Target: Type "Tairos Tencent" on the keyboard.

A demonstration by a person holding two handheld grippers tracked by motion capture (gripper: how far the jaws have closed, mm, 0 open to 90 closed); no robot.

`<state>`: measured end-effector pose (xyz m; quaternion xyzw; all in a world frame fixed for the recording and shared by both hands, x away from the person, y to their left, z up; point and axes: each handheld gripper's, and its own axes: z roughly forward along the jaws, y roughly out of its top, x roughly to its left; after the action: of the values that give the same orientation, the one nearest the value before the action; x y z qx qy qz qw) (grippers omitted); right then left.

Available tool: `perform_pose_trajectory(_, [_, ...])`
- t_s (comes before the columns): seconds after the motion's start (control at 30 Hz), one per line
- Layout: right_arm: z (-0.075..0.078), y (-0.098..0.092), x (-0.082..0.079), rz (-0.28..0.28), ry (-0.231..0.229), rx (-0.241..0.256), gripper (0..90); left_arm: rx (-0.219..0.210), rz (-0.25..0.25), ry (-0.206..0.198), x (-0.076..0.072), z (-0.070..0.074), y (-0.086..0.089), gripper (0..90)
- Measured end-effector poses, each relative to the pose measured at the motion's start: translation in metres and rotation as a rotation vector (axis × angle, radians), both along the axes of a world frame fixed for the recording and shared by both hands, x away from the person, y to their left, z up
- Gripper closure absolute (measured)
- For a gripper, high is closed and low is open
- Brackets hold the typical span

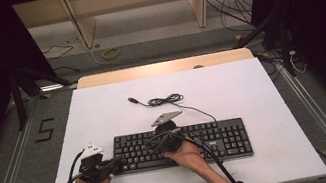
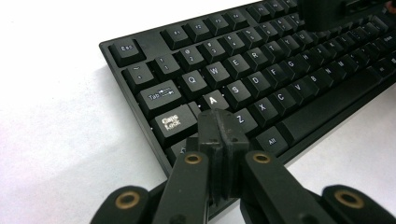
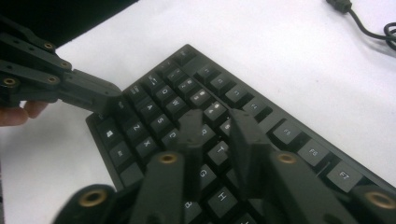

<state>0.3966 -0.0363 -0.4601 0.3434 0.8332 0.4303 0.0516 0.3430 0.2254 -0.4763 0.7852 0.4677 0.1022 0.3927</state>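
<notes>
Black keyboard (image 1: pixel 183 145) long axis left-right, cable end away; left tool (image 2: pixel 218 122) pressed together, right tool (image 3: pixel 219 122) slightly spread.

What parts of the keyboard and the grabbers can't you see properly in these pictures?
- Left gripper view: its shut jaws cover the keyboard keys near Shift; the far keys blur, and the frame edge cuts off the right end.
- Right gripper view: its slightly parted jaws hide keys beneath; whether they touch one is unclear.
- High view: key letters too small; the person's right hand hides some keys.
- Cable: its plug is too small to identify.
</notes>
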Motion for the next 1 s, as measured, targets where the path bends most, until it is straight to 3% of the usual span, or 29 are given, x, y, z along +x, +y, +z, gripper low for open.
perform_pose_trajectory(0.23, [-0.006, 0.005, 0.003, 0.001, 0.005, -0.028, 89.7, 0.004, -0.001, 0.014, 0.002, -0.003, -0.001, 89.0])
perform_pose_trajectory(1.0, [-0.02, 0.015, 0.008, -0.006, 0.028, -0.086, 90.0, 0.016, -0.001, 0.042, 0.004, -0.004, -0.002, 89.1])
